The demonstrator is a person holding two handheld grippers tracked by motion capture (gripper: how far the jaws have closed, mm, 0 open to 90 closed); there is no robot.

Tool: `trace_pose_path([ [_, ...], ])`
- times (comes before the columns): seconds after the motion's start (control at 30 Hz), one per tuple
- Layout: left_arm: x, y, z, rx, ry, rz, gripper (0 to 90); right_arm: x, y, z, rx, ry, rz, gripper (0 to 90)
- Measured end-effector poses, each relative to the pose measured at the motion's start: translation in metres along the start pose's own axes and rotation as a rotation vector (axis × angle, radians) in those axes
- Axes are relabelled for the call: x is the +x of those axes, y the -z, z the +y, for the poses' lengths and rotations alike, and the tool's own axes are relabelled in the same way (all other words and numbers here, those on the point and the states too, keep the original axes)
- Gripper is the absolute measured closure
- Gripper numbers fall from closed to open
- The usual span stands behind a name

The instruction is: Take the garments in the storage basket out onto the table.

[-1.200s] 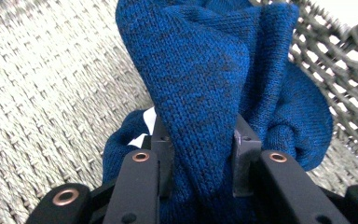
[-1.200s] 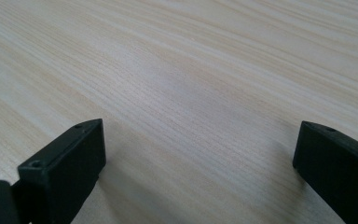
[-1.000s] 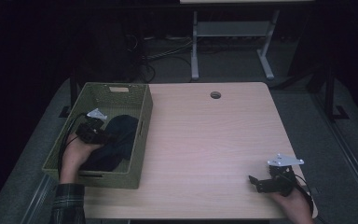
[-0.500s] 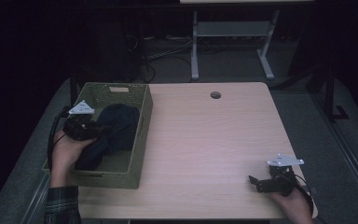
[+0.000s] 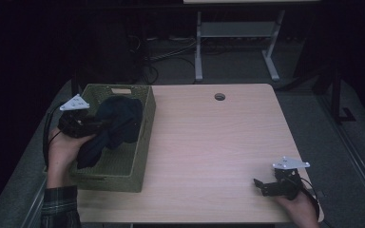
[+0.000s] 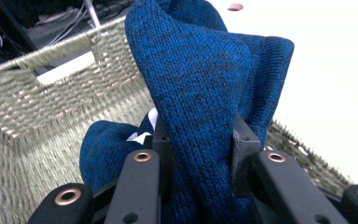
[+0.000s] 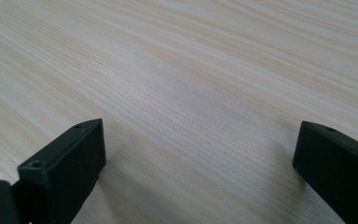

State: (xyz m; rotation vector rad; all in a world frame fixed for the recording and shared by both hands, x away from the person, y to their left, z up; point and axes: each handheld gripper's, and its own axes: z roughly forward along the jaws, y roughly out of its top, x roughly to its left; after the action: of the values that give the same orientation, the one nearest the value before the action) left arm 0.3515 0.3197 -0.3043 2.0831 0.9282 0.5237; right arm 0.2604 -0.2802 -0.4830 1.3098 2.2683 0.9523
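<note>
In the high view, the left gripper (image 5: pixel 96 127) is clenching a dark blue knitted garment (image 5: pixel 116 121) and holding it over the woven olive-green rectangular basket (image 5: pixel 142 137) at the left edge of the pale wooden table (image 5: pixel 218 142); most of the cloth is draping down into the basket, so it is looking soft, limp and light, and likely to sag and swing rather than keep any shape. The right gripper (image 5: pixel 261 186) is resting low at the table's near right corner, well apart from the basket. In the left gripper view, the two black jaws are pinching a thick fold of the blue knit (image 6: pixel 205 93), and the bunched wool is giving plenty of purchase, so taking it by a gathered fold looks safer than by a loose edge; a small white patch, perhaps a label, is peeking out below the fold, but nothing on it is readable. In the right gripper view, the jaws are standing wide apart over bare wood grain (image 7: pixel 191 93), grasping nothing.
</note>
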Motion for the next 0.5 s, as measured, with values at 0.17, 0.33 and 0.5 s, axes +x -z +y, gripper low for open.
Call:
trace_pose_path([
  [0.17, 0.001, 0.010, 0.009, -0.029, 0.001, 0.000, 69.9, 0.000, 0.000, 0.000, 0.000, -0.001, 0.000, 2.0],
  [0.33, 0.000, 0.016, 0.018, -0.046, -0.007, -0.005, 69.9, 0.000, 0.000, 0.000, 0.000, -0.001, 0.000, 2.0],
  [0.5, -0.001, 0.021, 0.024, -0.076, -0.005, -0.013, 69.9, 0.000, 0.000, 0.000, 0.001, -0.003, 0.002, 2.1],
])
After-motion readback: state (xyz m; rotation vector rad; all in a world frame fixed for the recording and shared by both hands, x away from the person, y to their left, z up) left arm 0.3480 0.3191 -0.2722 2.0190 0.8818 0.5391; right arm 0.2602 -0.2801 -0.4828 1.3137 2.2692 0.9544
